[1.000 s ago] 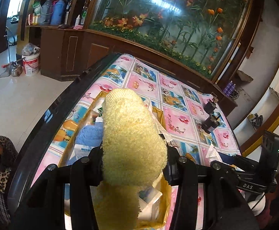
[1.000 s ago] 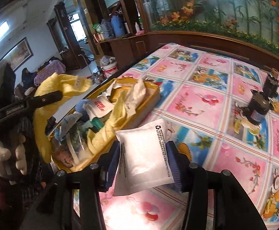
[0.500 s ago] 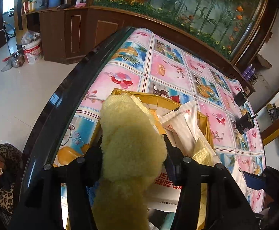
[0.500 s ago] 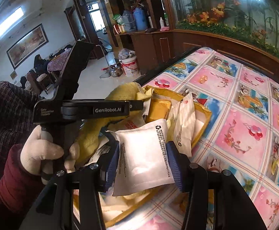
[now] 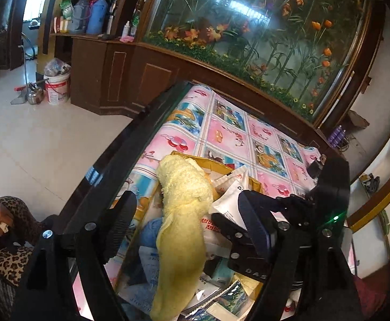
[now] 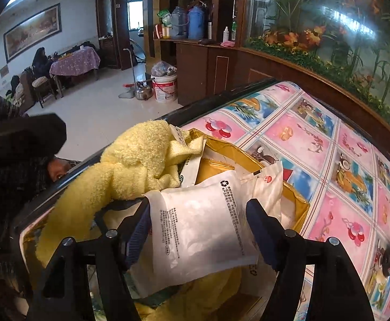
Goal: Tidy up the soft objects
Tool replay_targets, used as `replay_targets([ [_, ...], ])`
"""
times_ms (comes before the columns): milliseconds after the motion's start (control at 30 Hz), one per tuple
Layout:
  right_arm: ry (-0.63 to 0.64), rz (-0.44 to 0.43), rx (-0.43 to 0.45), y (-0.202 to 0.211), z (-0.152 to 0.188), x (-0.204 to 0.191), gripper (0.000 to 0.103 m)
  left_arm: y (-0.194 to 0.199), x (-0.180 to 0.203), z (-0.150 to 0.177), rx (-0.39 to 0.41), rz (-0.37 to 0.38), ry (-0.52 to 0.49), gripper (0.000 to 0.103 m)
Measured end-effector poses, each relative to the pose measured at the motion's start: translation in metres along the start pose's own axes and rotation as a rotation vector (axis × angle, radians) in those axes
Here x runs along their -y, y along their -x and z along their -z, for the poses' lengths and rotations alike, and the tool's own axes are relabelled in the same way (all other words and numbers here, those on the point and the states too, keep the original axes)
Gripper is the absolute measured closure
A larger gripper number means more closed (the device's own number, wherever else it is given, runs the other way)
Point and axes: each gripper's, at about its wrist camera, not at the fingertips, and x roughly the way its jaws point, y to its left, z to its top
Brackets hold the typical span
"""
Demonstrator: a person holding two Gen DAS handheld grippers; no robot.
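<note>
I am holding my left gripper (image 5: 187,222) above the yellow box (image 5: 253,180), its jaws spread wide apart; my right gripper (image 6: 199,226) is hovering over that box, clamping a white pouch (image 6: 203,227).

Quick tally: one fluffy yellow terry towel (image 5: 184,203) at 6 o'clock, lying over one yellow cardboard box (image 6: 296,200). White plastic sachets, I count at least two (image 6: 203,230) near 5 o'clock; more packets underneath, can't tell how many. One white plastic bucket (image 5: 57,87) at 10 o'clock and one metal kettle (image 6: 142,92) beside it. Two black handheld grippers (image 5: 187,219) (image 6: 199,230).
</note>
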Motion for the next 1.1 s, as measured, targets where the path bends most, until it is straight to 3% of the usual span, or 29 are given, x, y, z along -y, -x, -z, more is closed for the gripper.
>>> replay_targets([
  [167,-0.080,-0.024,0.102,0.048,0.006,0.011,0.014,0.011,0.013,0.017,0.070,-0.163,-0.033,0.021],
  [367,-0.152,-0.033,0.152,0.092,0.027,0.022,0.011,0.023,0.032,0.030,0.123,-0.255,-0.077,0.020],
  [800,-0.301,-0.018,0.155,0.134,0.091,0.053,0.009,0.056,0.079,0.048,0.190,-0.341,-0.168,0.019],
  [1100,-0.365,-0.020,0.135,0.144,0.121,0.064,0.008,0.060,0.104,0.058,0.187,-0.367,-0.212,0.019],
])
